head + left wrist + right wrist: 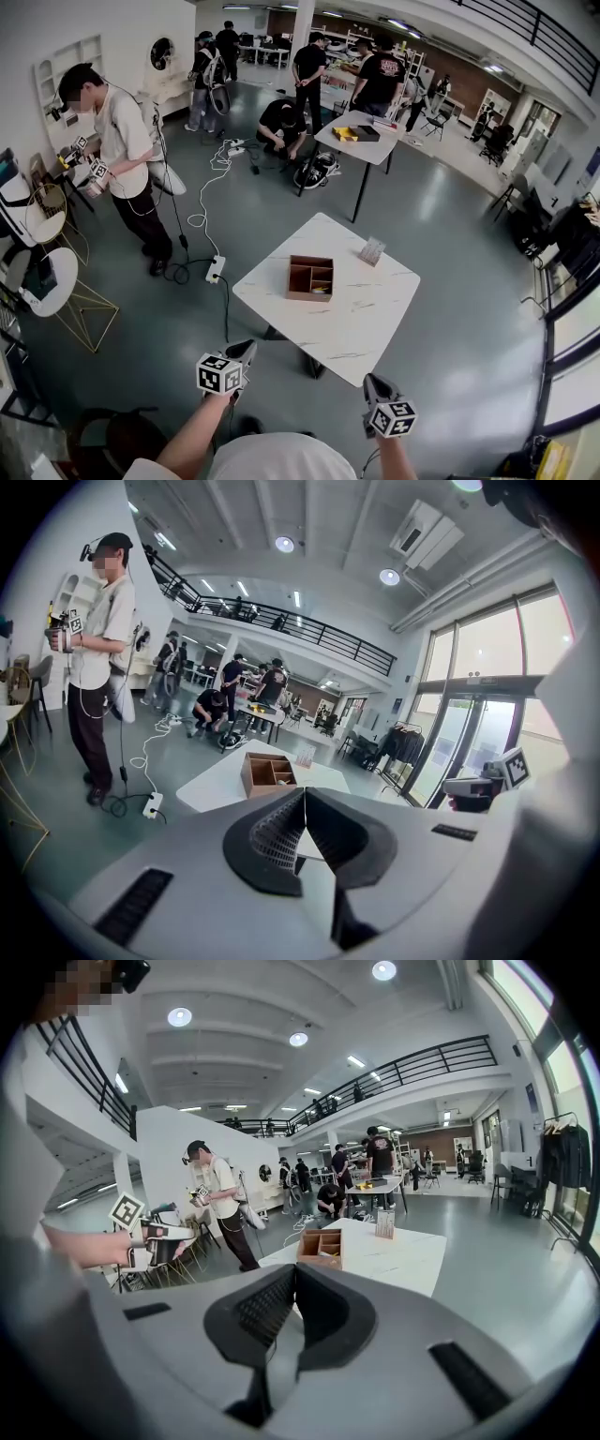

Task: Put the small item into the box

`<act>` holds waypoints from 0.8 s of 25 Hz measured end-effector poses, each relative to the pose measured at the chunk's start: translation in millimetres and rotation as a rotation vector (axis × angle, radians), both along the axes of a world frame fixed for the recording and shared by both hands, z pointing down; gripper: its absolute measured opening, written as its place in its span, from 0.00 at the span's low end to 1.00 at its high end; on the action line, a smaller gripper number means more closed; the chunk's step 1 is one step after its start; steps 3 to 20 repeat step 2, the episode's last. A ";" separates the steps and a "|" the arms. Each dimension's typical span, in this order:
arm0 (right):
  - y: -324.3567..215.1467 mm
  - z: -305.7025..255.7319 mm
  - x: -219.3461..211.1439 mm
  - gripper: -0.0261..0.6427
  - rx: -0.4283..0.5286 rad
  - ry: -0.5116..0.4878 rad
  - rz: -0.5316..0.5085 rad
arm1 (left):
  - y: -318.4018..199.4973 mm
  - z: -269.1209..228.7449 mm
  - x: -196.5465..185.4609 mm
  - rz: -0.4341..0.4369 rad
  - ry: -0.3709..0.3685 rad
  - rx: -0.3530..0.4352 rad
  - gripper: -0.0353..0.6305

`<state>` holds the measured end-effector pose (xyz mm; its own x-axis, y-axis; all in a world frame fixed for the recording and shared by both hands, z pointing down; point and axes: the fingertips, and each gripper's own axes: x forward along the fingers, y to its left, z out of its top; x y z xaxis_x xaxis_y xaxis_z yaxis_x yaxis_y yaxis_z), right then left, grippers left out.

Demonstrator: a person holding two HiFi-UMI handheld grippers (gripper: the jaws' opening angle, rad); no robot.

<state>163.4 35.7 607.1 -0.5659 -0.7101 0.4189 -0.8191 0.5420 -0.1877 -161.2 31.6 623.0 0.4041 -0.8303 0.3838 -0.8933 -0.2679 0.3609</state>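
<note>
Head view: the left tool (246,349) and right tool (372,382) are held low, near the person's body and short of the white tabletop (375,323). Each has its jaws pressed together on nothing. The wooden box (309,277) sits on the tabletop with a small yellowish item (322,290) in one compartment. A clear stand (372,250) stands apart, beyond the box.

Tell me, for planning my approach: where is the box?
Head view: the box sits on the white table near its left edge, a small upright item to its right.
</note>
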 end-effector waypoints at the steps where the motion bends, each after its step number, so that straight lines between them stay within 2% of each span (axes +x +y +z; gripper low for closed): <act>1: -0.2 0.1 0.4 0.08 0.001 0.000 0.000 | 0.0 0.3 -0.1 -0.001 0.000 0.000 0.08; 20: -0.3 0.3 0.7 0.08 0.001 0.000 0.000 | 0.1 0.6 -0.2 -0.002 0.001 -0.001 0.08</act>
